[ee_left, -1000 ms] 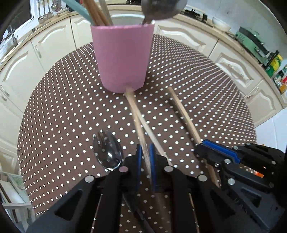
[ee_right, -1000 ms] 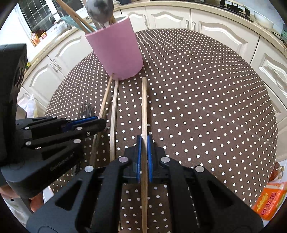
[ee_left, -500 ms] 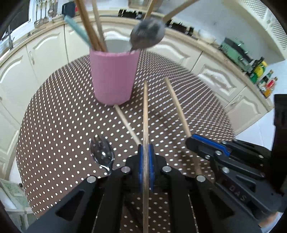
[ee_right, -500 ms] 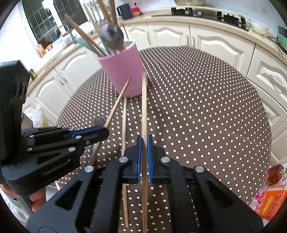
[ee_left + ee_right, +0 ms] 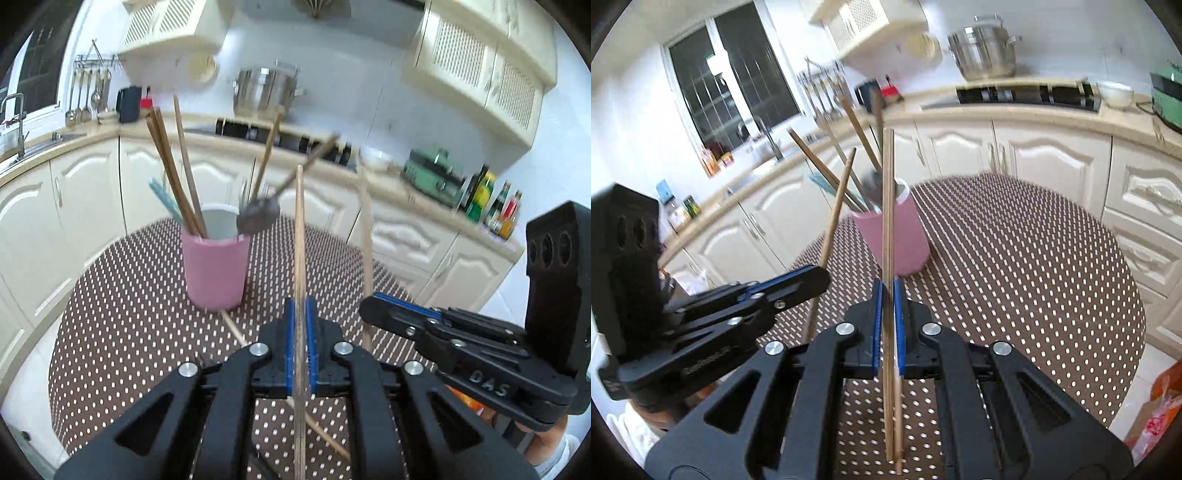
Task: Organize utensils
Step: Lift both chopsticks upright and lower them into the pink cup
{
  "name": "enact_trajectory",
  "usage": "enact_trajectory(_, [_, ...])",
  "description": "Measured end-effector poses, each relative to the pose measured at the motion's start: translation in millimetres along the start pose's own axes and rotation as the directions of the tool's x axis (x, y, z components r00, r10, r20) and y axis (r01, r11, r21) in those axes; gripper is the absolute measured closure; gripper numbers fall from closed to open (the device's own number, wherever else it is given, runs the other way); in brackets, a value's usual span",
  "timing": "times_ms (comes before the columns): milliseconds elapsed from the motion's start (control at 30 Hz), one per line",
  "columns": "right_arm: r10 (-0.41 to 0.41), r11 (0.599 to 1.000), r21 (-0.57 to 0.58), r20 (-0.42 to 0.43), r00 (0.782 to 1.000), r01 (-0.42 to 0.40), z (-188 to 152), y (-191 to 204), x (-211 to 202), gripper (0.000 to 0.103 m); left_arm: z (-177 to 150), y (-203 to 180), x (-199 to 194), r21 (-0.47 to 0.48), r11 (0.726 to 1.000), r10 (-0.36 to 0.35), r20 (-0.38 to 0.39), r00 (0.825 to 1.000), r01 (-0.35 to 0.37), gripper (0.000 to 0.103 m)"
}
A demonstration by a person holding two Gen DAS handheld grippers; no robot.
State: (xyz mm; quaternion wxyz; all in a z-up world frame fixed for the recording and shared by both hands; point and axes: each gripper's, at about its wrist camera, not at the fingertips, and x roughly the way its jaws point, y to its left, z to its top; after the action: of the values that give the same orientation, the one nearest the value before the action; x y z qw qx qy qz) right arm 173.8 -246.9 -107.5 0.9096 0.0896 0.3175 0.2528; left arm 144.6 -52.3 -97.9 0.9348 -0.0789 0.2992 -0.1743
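Jaws of left gripper [image 5: 300, 343] clamping one wooden chopstick [image 5: 300, 240]; jaws of right gripper [image 5: 887, 332] clamping another chopstick [image 5: 887, 221]. Both sticks being carried above dotted counter [image 5: 1015, 258], near pink utensil cup [image 5: 215, 269]. Next: tipping ends into cup mouth, releasing.

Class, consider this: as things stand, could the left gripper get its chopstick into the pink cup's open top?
Probably yes. The left gripper is shut on a chopstick, lifted off the table, with the pink cup just ahead and to its left. The utensils standing in the cup crowd its mouth, yet a gap shows.
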Motion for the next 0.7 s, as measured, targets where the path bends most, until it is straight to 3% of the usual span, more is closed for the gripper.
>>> enact_trajectory(167, [0.025,0.999,-0.031,0.080,0.997,-0.023,13.5,15.8,-14.3,0.096,13.5,8.3,-25.0,-0.001,1.000,0.023,0.147,0.989,-0.023,0.097])
enact_trajectory(400, [0.040,0.998,-0.058,0.161,0.986,-0.031,34.2,32.6,-18.5,0.096,39.6,21.1,-34.7,-0.032,0.998,0.052,0.272,0.961,-0.045,0.097])
enact_trajectory(700, [0.061,0.993,-0.114,0.242,0.968,-0.034,78.9,52.7,-9.0,0.096,79.3,36.5,-43.3,-0.068,0.997,0.056,0.440,0.896,-0.029,0.097])
